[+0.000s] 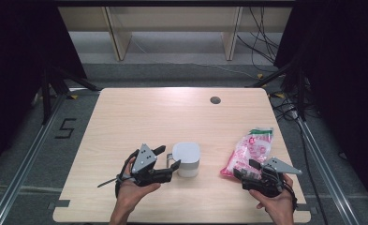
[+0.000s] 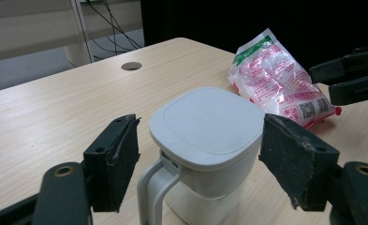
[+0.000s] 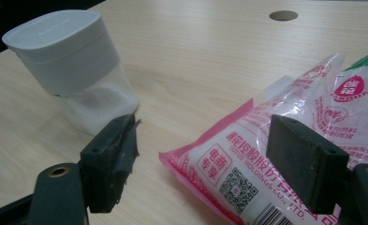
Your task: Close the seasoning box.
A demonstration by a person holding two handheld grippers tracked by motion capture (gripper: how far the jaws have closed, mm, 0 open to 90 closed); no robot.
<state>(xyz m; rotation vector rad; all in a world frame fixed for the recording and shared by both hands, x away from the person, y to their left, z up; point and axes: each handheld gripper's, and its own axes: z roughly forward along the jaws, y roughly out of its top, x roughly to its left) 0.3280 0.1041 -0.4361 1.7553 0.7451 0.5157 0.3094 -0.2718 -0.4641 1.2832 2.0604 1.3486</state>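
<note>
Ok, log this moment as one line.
left hand-held gripper: open around jar | right hand-held gripper: open at bag | table

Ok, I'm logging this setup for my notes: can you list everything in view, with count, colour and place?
White lidded plastic container with a side handle: one, white, near the table's front, between the two tools.
Pink and white printed plastic bag with a green top: one, lying flat to the container's right.
Light wooden table: one, pale wood, with a round cable hole near its far edge.
Dark cables: several, on the floor behind the table.
Left tool: one, black, jaws open either side of the container.
Right tool: one, black, jaws open at the bag's near end.
</note>
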